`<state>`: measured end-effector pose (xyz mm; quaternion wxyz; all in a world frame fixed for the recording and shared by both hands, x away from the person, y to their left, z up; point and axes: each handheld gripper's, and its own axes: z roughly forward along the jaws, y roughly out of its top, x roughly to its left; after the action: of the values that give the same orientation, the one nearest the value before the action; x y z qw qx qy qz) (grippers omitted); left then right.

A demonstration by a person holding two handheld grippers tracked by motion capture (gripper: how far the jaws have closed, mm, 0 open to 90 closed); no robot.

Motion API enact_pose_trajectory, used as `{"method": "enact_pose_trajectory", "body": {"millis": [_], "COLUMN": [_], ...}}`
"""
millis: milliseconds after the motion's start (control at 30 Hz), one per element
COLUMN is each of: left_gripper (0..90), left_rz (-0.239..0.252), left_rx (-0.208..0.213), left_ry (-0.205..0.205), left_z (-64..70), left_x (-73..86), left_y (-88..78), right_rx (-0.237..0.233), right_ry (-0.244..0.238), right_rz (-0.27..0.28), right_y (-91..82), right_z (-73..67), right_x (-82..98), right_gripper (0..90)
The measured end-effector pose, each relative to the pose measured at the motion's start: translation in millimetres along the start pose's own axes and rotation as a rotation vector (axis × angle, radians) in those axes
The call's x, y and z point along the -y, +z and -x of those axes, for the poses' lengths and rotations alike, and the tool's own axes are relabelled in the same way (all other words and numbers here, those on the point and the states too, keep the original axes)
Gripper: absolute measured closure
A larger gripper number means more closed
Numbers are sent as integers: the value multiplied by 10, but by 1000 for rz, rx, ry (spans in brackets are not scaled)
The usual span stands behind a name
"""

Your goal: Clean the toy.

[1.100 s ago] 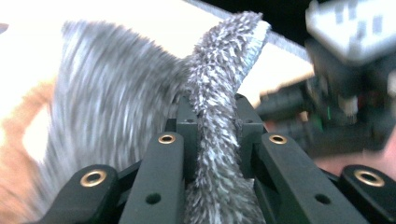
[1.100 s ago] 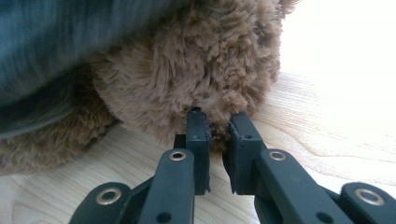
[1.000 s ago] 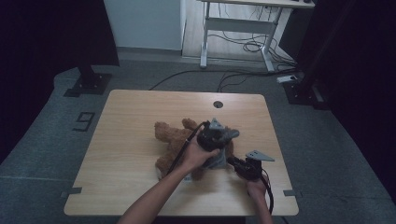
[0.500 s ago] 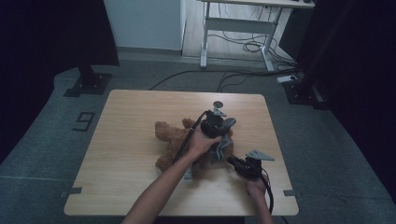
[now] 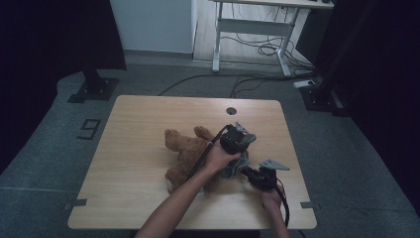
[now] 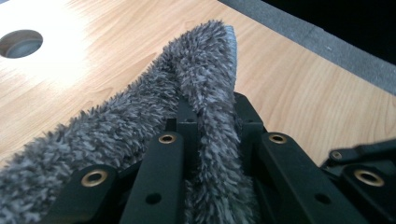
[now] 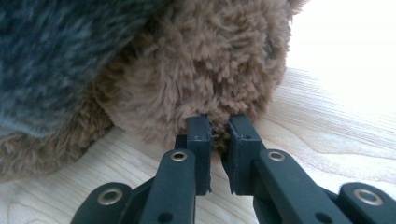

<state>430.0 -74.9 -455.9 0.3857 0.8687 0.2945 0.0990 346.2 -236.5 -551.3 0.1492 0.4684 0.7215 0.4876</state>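
fingers (image 7: 201,135) on teddy (image 5: 185,151), wood table (image 5: 148,129), dark rm

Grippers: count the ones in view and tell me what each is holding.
2. The left gripper is shut on a fold of grey cloth above the table. The right gripper is near the table's front right edge, pinching the brown teddy bear.
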Motion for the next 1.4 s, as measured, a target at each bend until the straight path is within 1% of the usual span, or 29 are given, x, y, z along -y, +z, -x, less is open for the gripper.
{"method": "enact_pose_trajectory", "body": {"millis": [33, 67, 100, 133, 167, 200, 233, 267, 400, 500, 533, 567, 600, 633, 700, 767, 833, 867, 900, 933, 1000, 1033, 1067, 1167, 1233, 1267, 1333, 1367, 1400], "left_gripper": [772, 774, 774, 774, 774, 774, 774, 774, 774, 771, 770, 770, 768, 768, 768, 767, 766, 766, 764, 764, 763, 762, 762, 759, 755, 755, 755, 755, 755], "left_rz": [7, 5, 1, -4, -4, -10, -10, -13, -7, -19, -19, -25, -32, -32, -22, 3, 10, 29, 29, 53, 78, 78, 108, 147, 176, 188, 193, 193, 190], "left_rx": [0, -16, -21, -17, -17, -3, -3, -1, 20, 41, 41, 40, 27, 27, 15, 15, 12, 5, 5, 0, -5, -5, -9, -21, -40, -59, -104, -104, -109], "left_ry": [14, 62, 84, 97, 97, 118, 118, 143, 145, 174, 174, 184, 207, 207, 216, 196, 196, 189, 189, 178, 161, 161, 140, 95, 54, 34, 0, 0, -25], "left_z": [31, 108, 148, 183, 183, 249, 249, 298, 348, 438, 438, 461, 499, 499, 520, 524, 519, 503, 503, 473, 424, 424, 350, 181, 42, -35, -200, -200, -292], "left_x": [11, 35, 48, 61, 61, 101, 101, 149, 226, 330, 330, 359, 419, 419, 473, 541, 561, 595, 595, 609, 593, 593, 559, 511, 500, 505, 533, 533, 560], "left_y": [-6, -11, -12, -14, -14, -15, -15, -31, -69, -97, -97, -100, -103, -103, -117, -151, -164, -195, -195, -249, -334, -334, -450, -643, -787, -861, -991, -991, -1043], "right_rx": [0, -1, -2, -2, 1, 3, 3, 5, 5, 6, 6, 5, 2, 2, -2, -4, -5, -7, -7, -9, -9, -9, -6, -7, -7, -7, -6, -6, -6], "right_ry": [-2, 2, 3, 3, 1, 1, 1, 2, 1, 1, 1, 6, 14, 14, 17, 18, 18, 19, 19, 19, 19, 19, 17, 18, 20, 20, 21, 20, 20], "right_rz": [-2, 0, -1, -5, -6, -7, -7, -9, -13, -16, -16, -14, -7, -7, -4, -3, -2, -1, -1, 2, 7, 7, 7, 14, 13, 12, 7, 5, 5], "right_y": [2, 5, 5, 4, 4, 3, 3, 4, 5, 4, 4, 3, 1, 1, 0, -2, -4, -5, -5, -6, -7, -7, -10, -8, -7, -6, -4, -4, -4], "right_z": [-2, -4, -3, -4, -4, -4, -4, -3, -4, -5, -5, -6, 0, 0, 5, 6, 9, 11, 11, 11, 8, 8, 9, 10, 11, 12, 14, 14, 14], "right_x": [-1, -2, -2, -3, -2, -2, -2, -1, -2, -2, -2, -1, 0, 0, 1, 2, 2, 2, 2, 3, 1, 1, -1, -2, -2, -1, 0, 0, 0], "right_gripper": [812, 813, 813, 813, 813, 813, 813, 813, 814, 816, 816, 817, 819, 819, 819, 819, 819, 819, 819, 819, 819, 819, 819, 819, 819, 819, 819, 819, 819]}}
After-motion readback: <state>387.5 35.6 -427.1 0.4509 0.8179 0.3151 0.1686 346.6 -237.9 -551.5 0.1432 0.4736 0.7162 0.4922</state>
